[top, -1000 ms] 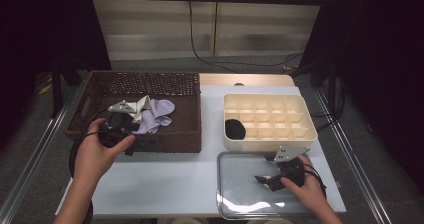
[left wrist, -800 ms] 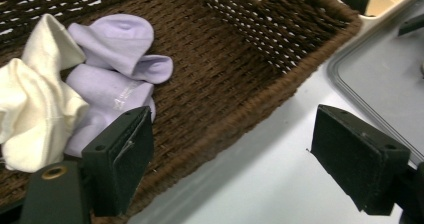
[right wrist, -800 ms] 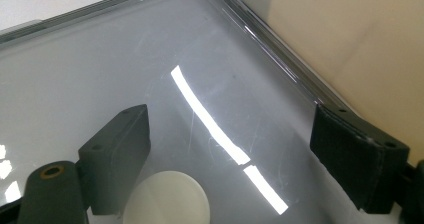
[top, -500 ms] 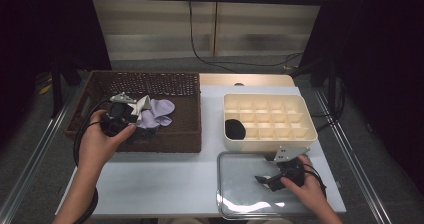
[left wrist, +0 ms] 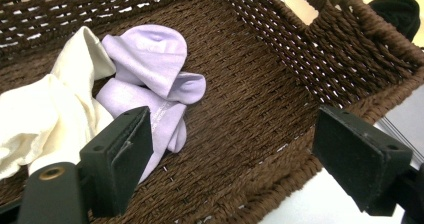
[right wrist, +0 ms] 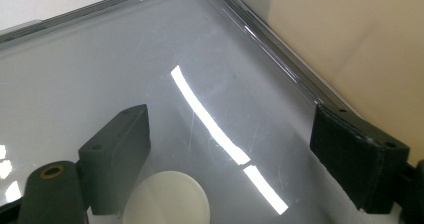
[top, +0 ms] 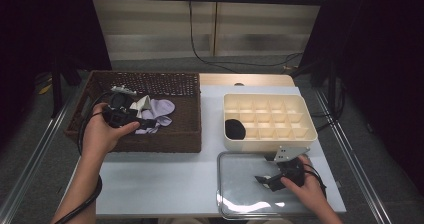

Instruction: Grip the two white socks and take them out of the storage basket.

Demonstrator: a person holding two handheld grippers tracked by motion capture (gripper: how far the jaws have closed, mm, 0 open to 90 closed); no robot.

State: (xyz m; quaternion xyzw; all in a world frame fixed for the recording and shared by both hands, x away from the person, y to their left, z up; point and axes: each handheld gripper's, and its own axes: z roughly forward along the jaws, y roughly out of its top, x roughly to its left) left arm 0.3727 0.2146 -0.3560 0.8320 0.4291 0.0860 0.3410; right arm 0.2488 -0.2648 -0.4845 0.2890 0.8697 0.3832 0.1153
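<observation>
The desk [top: 165, 184] carries a wicker basket [top: 185, 134] at its left edge, a cream divider box [top: 300, 134] at its right, and a clear lid [top: 240, 194] at its near right corner. One black sock [top: 234, 129] is seen in the box's near left compartment.

Since a second ago the left gripper [top: 150, 124] is moved from the basket's near left part further in toward the socks; half a second ago it is already close, and now it is lowered a bit more. Its jaws are held wide apart, nothing between them. In the left gripper view the lilac socks [left wrist: 155, 79] lie just beyond the left jaw, touching the cream sock [left wrist: 45, 114] at the basket's left wall.

The right gripper [top: 260, 180] is unchanged over the lid, jaws apart, nothing held; the lid's rim [right wrist: 280, 59] is seen between them.

Judged: a grab of the lilac socks is being set up, not yet closed on. A further reach is probably needed, and the cream sock could be caught along with them.
</observation>
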